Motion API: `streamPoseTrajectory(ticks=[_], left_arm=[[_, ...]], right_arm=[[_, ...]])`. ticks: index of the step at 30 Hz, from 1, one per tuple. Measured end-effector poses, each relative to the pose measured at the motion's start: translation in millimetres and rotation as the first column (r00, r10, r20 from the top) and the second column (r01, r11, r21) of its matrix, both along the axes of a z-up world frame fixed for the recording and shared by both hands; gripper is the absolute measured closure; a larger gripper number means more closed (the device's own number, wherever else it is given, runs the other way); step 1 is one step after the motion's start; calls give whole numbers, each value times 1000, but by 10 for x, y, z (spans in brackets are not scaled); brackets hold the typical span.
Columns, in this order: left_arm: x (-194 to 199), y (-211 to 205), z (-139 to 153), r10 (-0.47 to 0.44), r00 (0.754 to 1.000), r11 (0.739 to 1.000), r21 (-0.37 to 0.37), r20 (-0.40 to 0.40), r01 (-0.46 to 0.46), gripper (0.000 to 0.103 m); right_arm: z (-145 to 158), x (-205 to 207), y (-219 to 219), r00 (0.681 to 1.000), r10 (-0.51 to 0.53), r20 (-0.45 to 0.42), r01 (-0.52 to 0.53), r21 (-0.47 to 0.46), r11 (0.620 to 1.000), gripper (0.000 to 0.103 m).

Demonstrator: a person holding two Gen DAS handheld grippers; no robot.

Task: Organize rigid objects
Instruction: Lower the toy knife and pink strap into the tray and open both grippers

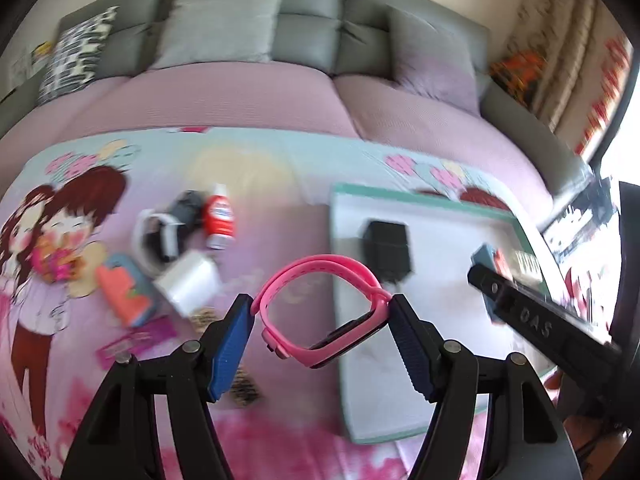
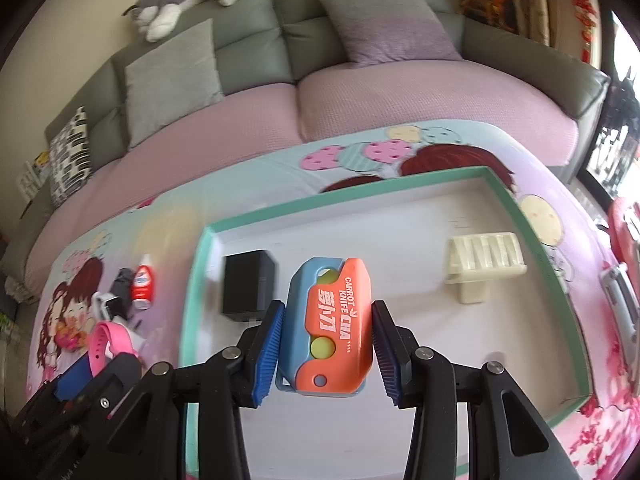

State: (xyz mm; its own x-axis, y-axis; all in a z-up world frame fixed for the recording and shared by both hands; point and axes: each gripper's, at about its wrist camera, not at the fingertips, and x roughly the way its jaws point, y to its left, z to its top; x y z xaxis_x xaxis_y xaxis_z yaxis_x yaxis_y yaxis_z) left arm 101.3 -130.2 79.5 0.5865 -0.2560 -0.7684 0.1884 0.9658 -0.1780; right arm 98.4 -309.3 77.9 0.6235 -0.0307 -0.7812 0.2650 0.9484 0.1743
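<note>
My left gripper (image 1: 322, 310) is shut on a pink smartwatch (image 1: 320, 304), holding its looped band above the table near the left edge of the green-rimmed white tray (image 1: 420, 196). It also shows in the right wrist view (image 2: 110, 346). My right gripper (image 2: 328, 332) is shut on an orange and blue carrot knife toy (image 2: 330, 328), held over the tray (image 2: 340, 196). A black box (image 2: 248, 286) and a cream soap holder (image 2: 482, 264) lie in the tray. The right gripper appears in the left wrist view (image 1: 532, 316).
On the cartoon tablecloth left of the tray lie a red bottle (image 1: 218, 216), a white smartwatch (image 1: 158, 240), a clear tape roll (image 1: 188, 282), another orange and blue toy (image 1: 124, 292) and a pink card (image 1: 136, 340). A grey sofa (image 1: 280, 24) with cushions stands behind.
</note>
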Motion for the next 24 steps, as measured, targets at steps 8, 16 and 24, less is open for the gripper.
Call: streamPoseTrajectory(ticks=[8,16,24], left_arm=[[91,-382,6,-72,997,996,44,-29,74,33],[281,-591,-150,-73,994,995,63,-86,79,33],[274,-691,-335,-82,991,990,104,-102,92,32]], right_arm=[[-77,-31,-326,995,-90,-45,90,-4,996,57],[-138,-37,-378,993,-91,-74,91,-3,996,57],[-232,1,-396,990,-84,-111,86,6,996,56]])
